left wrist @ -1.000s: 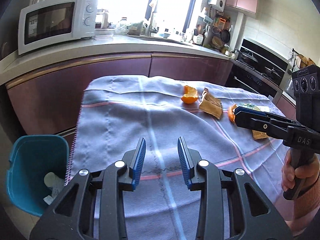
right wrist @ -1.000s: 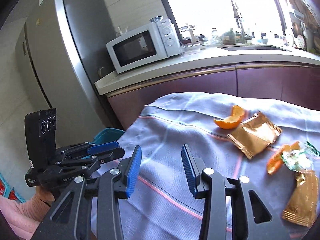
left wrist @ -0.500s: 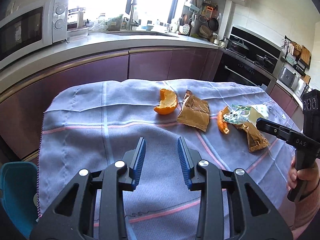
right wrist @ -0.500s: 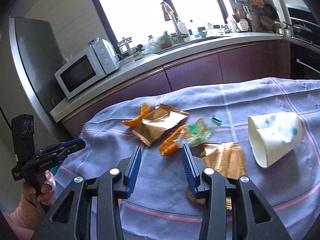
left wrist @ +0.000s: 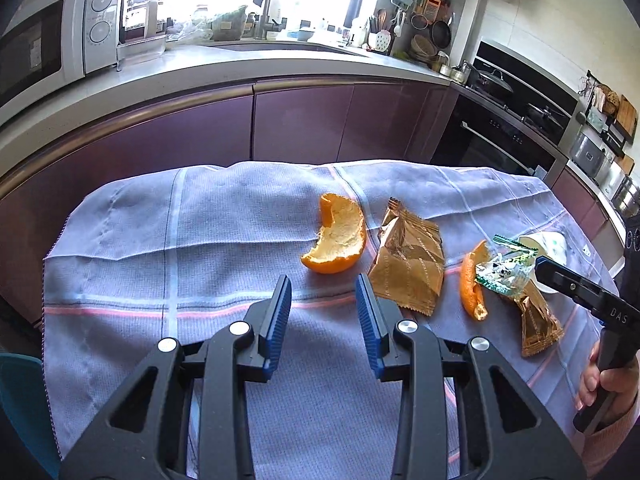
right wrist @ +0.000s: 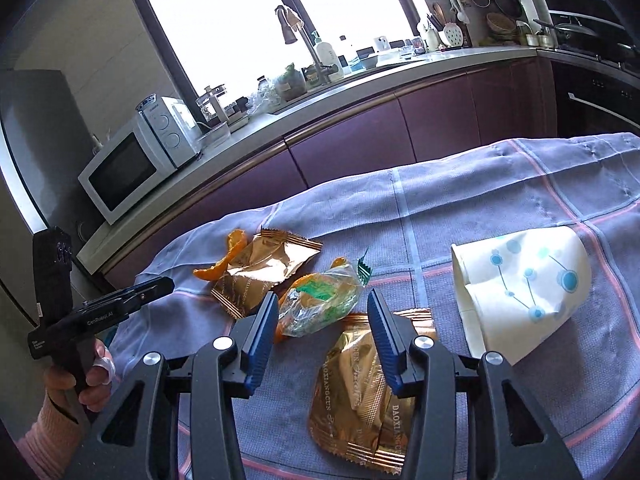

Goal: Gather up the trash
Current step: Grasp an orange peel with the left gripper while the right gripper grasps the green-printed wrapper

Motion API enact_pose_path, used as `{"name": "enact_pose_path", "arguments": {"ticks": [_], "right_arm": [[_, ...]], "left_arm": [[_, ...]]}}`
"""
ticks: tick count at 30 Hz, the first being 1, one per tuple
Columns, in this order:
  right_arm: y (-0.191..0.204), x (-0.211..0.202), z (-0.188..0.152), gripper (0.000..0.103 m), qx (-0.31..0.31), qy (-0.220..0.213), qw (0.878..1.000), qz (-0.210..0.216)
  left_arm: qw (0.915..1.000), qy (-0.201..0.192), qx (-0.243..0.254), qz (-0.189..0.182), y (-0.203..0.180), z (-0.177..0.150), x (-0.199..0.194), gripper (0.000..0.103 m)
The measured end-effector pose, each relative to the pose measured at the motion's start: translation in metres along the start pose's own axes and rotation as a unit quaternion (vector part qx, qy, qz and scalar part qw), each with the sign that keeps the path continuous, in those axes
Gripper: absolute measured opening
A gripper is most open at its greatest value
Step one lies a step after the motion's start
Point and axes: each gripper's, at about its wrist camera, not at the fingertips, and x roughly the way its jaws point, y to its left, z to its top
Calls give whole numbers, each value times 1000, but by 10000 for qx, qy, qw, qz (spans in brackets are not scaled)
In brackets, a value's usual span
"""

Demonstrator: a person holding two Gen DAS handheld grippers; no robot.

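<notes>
Purple cloth (left wrist: 200,240) covers the desk, and both views have swung right since a second ago, so the teal bin (left wrist: 16,392) is now barely in frame. Left hand-held gripper (left wrist: 322,300) gapes empty before the peel (left wrist: 340,240); right hand-held gripper (right wrist: 322,330), also wide, hovers over a clear wrapper (right wrist: 320,300) and gold wrapper (right wrist: 360,392), beside a tipped cup (right wrist: 520,288).

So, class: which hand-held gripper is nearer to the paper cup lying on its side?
Right. The right hand-held gripper hangs open just left of the paper cup, over the gold wrapper. The left hand-held gripper is open farther off, near the orange peel.
</notes>
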Motion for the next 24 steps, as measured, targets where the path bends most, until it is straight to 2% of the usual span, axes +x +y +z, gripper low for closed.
{"name": "enact_pose_path", "arguments": {"ticks": [6,12,15,24], "right_arm": [[-5,5,2,48,153,25,9999,37],[-9,10,3,47,263,58,9996,111],[-11,12,3,41,324,73,9993,158],[-11,11,1,20,348,79,9989,292]], "left_arm": [[9995,276,-118,-72,4,12,31,37],[9990,440,-35,-65,-2,16,52,38],[9988,476,-46,-121,-4,16,57,31],[9988,428,-136,-174,0,15,58,22]]}}
